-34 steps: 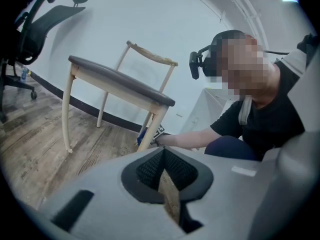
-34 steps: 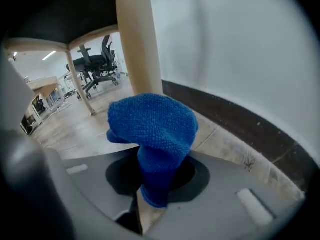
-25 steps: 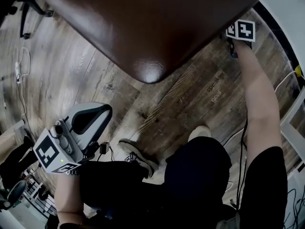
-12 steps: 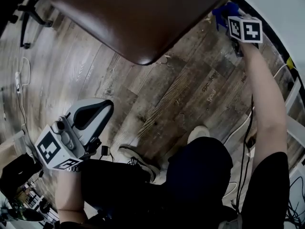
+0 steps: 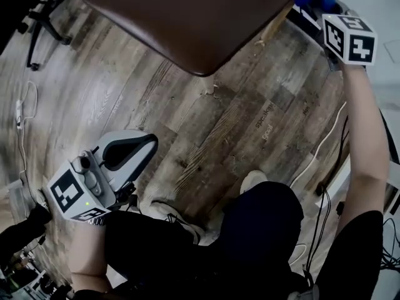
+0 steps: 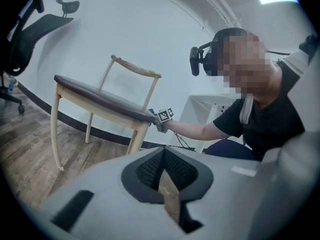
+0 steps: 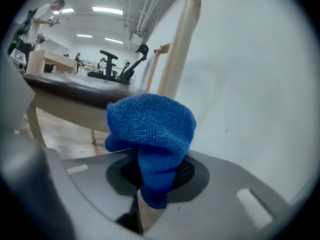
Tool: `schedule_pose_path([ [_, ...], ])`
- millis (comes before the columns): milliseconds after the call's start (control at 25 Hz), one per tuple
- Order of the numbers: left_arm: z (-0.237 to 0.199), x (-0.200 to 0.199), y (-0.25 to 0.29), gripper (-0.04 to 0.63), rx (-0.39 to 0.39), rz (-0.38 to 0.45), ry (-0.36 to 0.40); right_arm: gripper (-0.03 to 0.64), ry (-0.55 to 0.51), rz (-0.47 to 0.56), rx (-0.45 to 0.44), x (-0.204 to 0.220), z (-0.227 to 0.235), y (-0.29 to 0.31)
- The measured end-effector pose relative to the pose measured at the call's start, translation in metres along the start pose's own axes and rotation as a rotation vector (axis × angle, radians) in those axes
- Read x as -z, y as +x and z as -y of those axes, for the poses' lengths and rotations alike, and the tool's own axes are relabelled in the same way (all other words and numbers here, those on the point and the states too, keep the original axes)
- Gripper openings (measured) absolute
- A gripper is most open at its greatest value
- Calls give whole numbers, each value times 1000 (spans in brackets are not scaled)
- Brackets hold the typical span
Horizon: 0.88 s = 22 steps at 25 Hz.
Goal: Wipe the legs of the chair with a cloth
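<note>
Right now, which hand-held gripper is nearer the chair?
Right. The right hand-held gripper, shut on the blue cloth, is at the chair's corner beside a leg; the left hand-held gripper hangs well back from it, over the floor.

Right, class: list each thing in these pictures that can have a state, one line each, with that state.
chair: upright, legs on the wood floor.
left gripper: shut, nothing between its jaws.
right gripper: shut on the blue cloth.
blue cloth: bunched up, pinched at its lower end.

Faint floor lettering (image 5: 265,114) — "speaker", the rest unreadable.
</note>
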<state>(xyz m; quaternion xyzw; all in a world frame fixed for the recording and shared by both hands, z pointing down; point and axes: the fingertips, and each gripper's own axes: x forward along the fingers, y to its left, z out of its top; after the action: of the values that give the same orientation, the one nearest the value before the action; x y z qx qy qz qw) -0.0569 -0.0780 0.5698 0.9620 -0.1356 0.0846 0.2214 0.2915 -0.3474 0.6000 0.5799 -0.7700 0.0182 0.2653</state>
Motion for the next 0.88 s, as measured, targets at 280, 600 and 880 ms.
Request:
schedule_pose_path([
  [280,11,-13,-14,0,3,37,15,87,-206,73,-11,-47,-51,-41],
  [600,18,-18,-21,0,2,53,29,89,-223,66,-225,-47,-159,-74],
  [880,19,-24,-22,0,-4,78,33,89,-243,113,-457,-48,-256,-106],
])
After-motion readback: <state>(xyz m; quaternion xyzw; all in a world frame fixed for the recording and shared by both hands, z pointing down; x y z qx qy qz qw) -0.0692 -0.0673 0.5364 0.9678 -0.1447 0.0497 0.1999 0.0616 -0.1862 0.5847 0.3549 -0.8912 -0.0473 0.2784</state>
